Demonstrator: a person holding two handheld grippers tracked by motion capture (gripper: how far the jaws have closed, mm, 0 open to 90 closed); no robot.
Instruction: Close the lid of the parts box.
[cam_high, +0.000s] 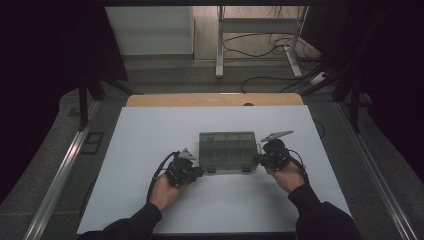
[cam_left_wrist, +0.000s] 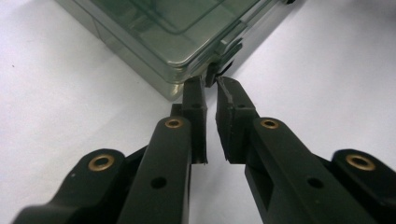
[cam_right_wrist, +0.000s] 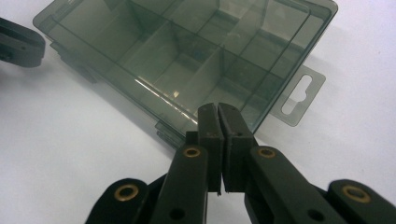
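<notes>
While no writing shows on the compartment box, both claws stand together.

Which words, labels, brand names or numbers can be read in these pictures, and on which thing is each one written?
None: no readable text in any view.
The clear grey plastic box carries no label or print on its lid or its hang tab.
The white table sheet is blank.
The black gripper parts show brass screws, no marks.

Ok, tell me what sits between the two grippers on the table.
The closed, smoky clear compartment box lies between the left gripper and the right gripper, each at a near corner. The high view shows it.
</notes>
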